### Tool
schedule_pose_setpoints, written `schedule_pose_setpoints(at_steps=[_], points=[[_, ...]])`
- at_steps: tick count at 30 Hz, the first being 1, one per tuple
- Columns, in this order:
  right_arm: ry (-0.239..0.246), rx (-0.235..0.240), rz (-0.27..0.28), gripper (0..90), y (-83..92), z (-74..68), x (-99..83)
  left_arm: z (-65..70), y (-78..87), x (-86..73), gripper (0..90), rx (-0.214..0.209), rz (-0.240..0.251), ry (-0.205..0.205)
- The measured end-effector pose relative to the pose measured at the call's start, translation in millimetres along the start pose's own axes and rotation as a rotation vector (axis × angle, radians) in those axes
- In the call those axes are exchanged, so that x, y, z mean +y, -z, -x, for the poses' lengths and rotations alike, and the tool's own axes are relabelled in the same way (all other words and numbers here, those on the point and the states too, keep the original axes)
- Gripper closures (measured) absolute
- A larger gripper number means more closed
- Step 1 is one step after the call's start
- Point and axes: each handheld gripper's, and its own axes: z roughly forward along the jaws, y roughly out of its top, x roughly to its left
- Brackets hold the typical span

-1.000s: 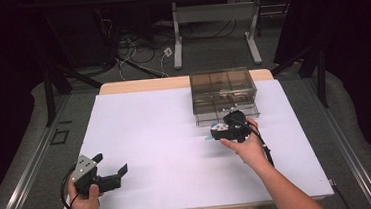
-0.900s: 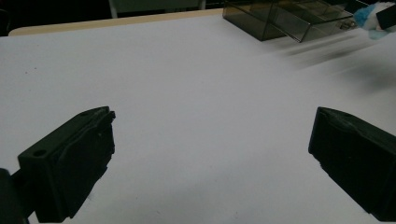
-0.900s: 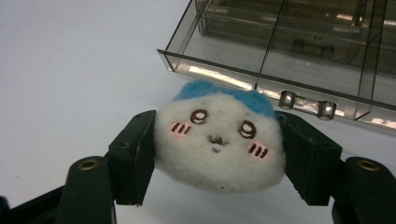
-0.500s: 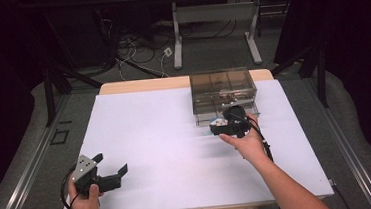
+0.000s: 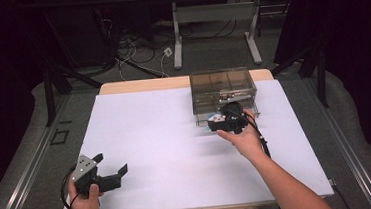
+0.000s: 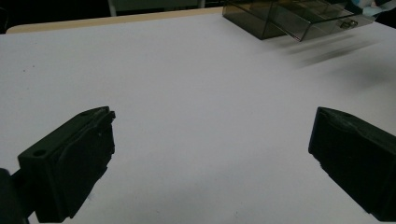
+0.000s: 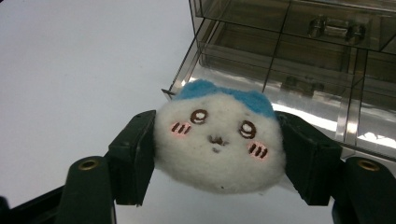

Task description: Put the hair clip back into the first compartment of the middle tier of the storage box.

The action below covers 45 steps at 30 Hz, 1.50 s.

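Plush toy (image 7: 218,140) clamped in right jaws beside smoky drawer box (image 5: 222,89) on white table (image 5: 166,136); left jaws wide

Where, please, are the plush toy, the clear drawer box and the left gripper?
plush toy (image 7: 219,144): right gripper view, middle of its white face.
clear drawer box (image 5: 222,84): high view, its smoky top panel.
left gripper (image 5: 111,168): high view, midway between its fingertips.

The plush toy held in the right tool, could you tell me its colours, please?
The plush toy is white with a blue top, brown eyes and pink cheek stripes; the right gripper view shows it best.
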Motion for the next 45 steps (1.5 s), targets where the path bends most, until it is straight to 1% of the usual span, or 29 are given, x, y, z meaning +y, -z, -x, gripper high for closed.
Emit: schedule_pose_setpoints(at_steps=[3,4,7,9,10,12,14,16,21,24,26,29,33,36,45], points=[[0.008,-0.007,0.008,32.6,-1.8,-0.9,1.4,-0.4,0.1,-0.1,0.4,-0.001,-0.005,-0.003],[0.008,0.000,0.012,32.6,-2.5,-1.1,1.8,-0.5,0.1,-0.1,0.4,-0.001,-0.005,-0.003],[0.020,-0.013,0.028,32.6,-5.0,-0.9,2.6,-0.7,0.0,-0.2,0.4,-0.001,-0.007,-0.002],[0.012,-0.013,0.032,32.6,-6.4,-1.4,3.0,-0.9,0.1,-0.3,0.4,0.000,-0.006,-0.002],[0.020,-0.017,0.038,32.6,-7.0,-1.0,3.3,-0.9,0.1,-0.3,0.4,0.000,-0.006,-0.002],[0.016,-0.013,0.045,32.6,-7.9,-1.0,3.7,-1.0,0.0,-0.3,0.4,0.000,-0.006,-0.001],[0.019,-0.006,0.059,32.6,-8.8,-1.2,4.3,-1.0,-0.2,-0.4,0.4,0.001,-0.006,-0.001],[0.026,-0.012,0.071,32.6,-9.1,-1.5,5.1,-1.3,-0.2,-0.4,0.4,0.001,-0.009,-0.008],[0.026,-0.010,0.106,32.6,-9.6,-4.3,6.6,-1.2,-0.6,-0.7,0.4,0.001,-0.010,-0.002],[0.031,-0.013,0.115,32.6,-9.6,-6.0,7.1,-1.5,-0.5,-0.7,0.4,0.002,-0.013,-0.010],[0.038,-0.015,0.131,32.6,-10.3,-8.0,8.8,-1.3,-0.6,-0.7,0.4,0.002,-0.013,-0.011],[0.037,-0.017,0.133,32.6,-10.7,-8.6,9.5,-0.9,-0.7,-0.9,0.4,0.002,-0.013,-0.008],[0.040,-0.025,0.150,32.6,-14.3,-12.0,11.8,-0.5,-1.1,-0.9,0.4,0.006,-0.017,-0.016],[0.040,-0.030,0.150,32.6,-17.8,-13.9,12.9,-0.4,-1.3,-1.0,0.4,0.006,-0.018,-0.017],[0.026,-0.016,0.140,32.5,-26.9,-17.1,16.0,-1.1,-0.8,-1.1,0.4,0.006,-0.019,-0.015]])
